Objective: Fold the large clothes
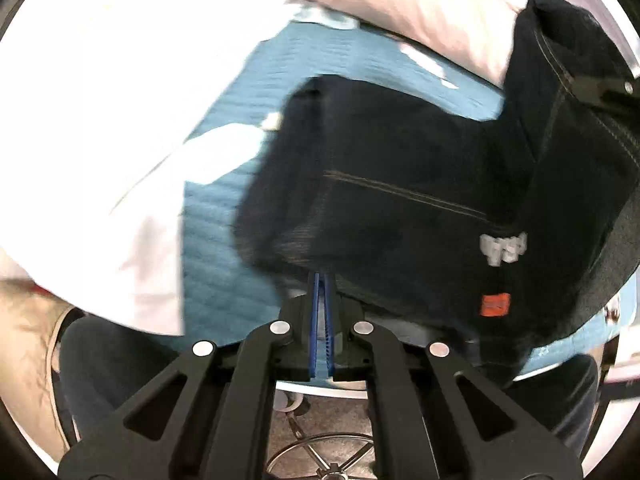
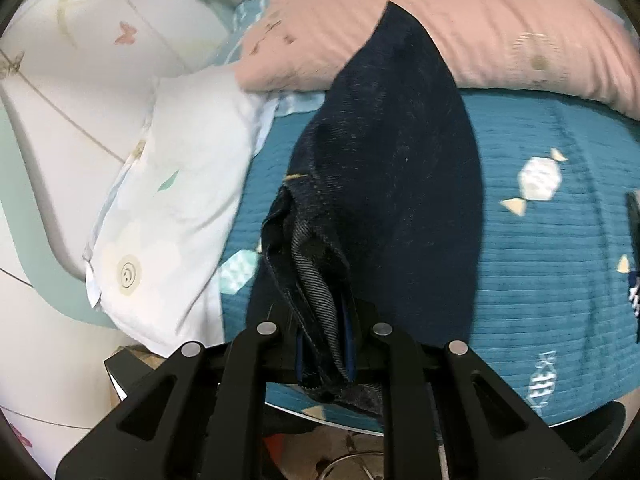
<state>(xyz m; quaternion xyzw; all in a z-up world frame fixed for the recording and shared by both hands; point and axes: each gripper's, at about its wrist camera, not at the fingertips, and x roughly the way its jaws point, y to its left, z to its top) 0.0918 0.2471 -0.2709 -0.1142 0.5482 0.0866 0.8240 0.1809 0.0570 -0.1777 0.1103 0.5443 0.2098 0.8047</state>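
Note:
Dark blue jeans (image 1: 400,184) with tan stitching and an orange tag hang lifted above a teal bedspread (image 1: 224,216). My left gripper (image 1: 321,280) is shut, its blue pads pinching a thin edge of the denim. In the right wrist view the same jeans (image 2: 392,184) rise as a pointed fold over the bed, and my right gripper (image 2: 324,332) is shut on a thick bunched hem between its blue pads. The far end of the jeans (image 1: 568,80) is held by the other gripper at the upper right of the left wrist view.
A pink quilt (image 2: 480,32) lies along the far side of the bed and a white pillow (image 2: 180,184) lies at its left. The teal bedspread (image 2: 540,260) has white candy prints. A chair base (image 1: 320,456) stands on the floor below. A person's leg (image 1: 104,364) is at lower left.

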